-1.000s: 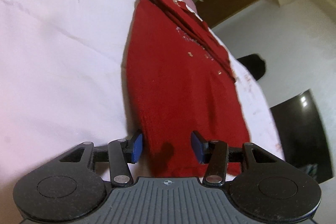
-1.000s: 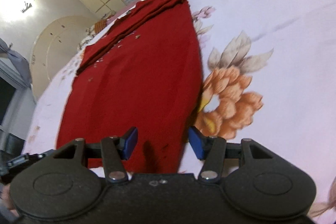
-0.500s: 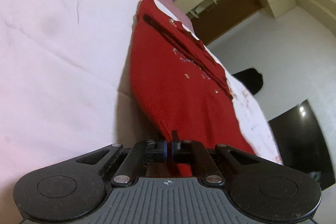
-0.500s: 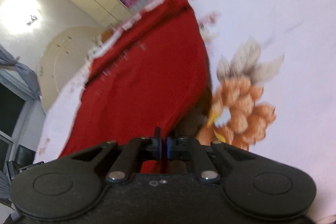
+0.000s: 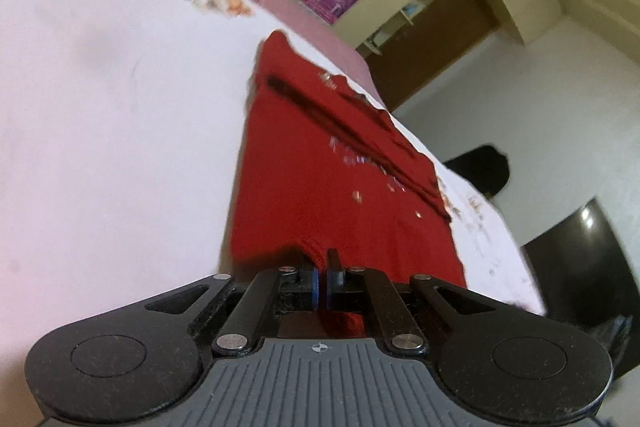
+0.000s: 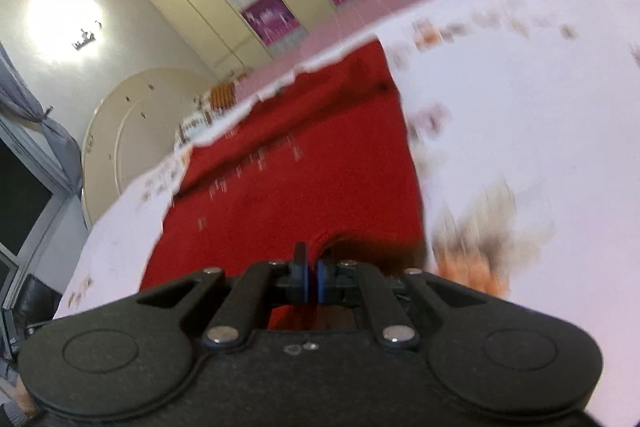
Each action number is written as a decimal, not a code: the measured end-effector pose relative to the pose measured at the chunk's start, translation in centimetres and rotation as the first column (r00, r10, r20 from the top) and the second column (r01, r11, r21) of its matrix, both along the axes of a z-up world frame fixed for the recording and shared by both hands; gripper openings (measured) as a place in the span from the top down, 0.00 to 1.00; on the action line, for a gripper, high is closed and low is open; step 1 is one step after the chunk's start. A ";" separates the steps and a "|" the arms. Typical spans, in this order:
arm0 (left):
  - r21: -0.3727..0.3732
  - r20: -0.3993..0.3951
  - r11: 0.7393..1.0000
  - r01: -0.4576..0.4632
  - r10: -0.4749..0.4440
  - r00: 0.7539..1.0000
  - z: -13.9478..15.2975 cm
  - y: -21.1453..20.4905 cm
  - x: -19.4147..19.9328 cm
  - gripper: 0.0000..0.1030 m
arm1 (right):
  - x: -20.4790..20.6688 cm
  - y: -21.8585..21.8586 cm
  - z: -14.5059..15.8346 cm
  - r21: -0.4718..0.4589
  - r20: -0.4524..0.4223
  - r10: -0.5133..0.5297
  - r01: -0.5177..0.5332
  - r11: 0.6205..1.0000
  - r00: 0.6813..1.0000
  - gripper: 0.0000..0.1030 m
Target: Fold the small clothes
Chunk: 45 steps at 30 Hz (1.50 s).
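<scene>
- Red garment [image 5: 328, 187] lies lengthwise on the floral bedsheet [image 5: 100, 147], stretching toward 12 o'clock, small pale specks across it.
- Left gripper [image 5: 322, 281] jaws clamp its near hem.
- Right gripper [image 6: 311, 279] jaws pinch the same hem, lifted at 6 o'clock.

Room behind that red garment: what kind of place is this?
Most likely a bedroom at home. The red garment lies on a floral bedsheet, and tall cream wardrobe doors carrying purple posters line the wall.
</scene>
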<state>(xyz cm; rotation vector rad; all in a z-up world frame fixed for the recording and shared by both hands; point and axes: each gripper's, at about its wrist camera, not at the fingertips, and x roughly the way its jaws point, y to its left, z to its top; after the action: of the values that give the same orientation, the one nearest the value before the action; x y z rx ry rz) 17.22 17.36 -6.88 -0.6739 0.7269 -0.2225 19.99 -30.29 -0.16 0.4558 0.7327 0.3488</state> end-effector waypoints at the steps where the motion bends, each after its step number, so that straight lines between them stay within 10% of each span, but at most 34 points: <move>1: 0.034 0.018 0.999 0.019 -0.020 1.000 1.0 0.0 1.4 0.97 | 1.1 0.2 0.6 -0.008 0.009 0.007 -0.007 1.000 1.000 0.95; 14: 0.156 0.144 0.987 0.031 -0.054 0.988 8.8 0.1 19.2 0.97 | 17.3 0.2 3.8 0.034 0.052 -0.039 0.038 0.999 0.998 0.95; 25: 0.143 -0.005 0.990 0.015 -0.015 1.000 1.7 -0.1 31.3 0.96 | 30.5 0.0 -3.5 0.100 -0.101 -0.037 0.047 0.994 0.994 0.95; 29: 0.093 -0.024 0.996 -0.018 0.020 1.000 -0.9 -0.1 33.0 0.96 | 32.1 -0.5 -6.0 0.131 -0.099 -0.045 0.058 0.990 0.994 0.80; 34: 0.084 0.059 0.994 -0.074 0.069 0.996 -2.1 -0.5 32.8 0.22 | 32.6 -1.1 -6.8 0.186 -0.051 -0.019 0.028 0.982 0.999 0.69; 40: 0.254 0.052 0.967 -0.033 0.021 0.998 -2.0 -2.2 33.4 0.22 | 32.7 -1.1 -5.9 0.166 0.020 -0.030 0.027 0.986 0.999 0.44; 45: 0.519 0.032 0.854 0.042 -0.069 0.997 -1.5 -5.8 33.7 0.38 | 32.5 0.3 -4.9 -0.048 0.055 -0.002 0.004 0.999 0.999 0.42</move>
<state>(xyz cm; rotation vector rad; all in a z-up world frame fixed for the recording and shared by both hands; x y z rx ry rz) 50.94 11.60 -8.35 -0.1292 0.7183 -0.0863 52.47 -29.99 -5.02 0.4002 0.6858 0.3388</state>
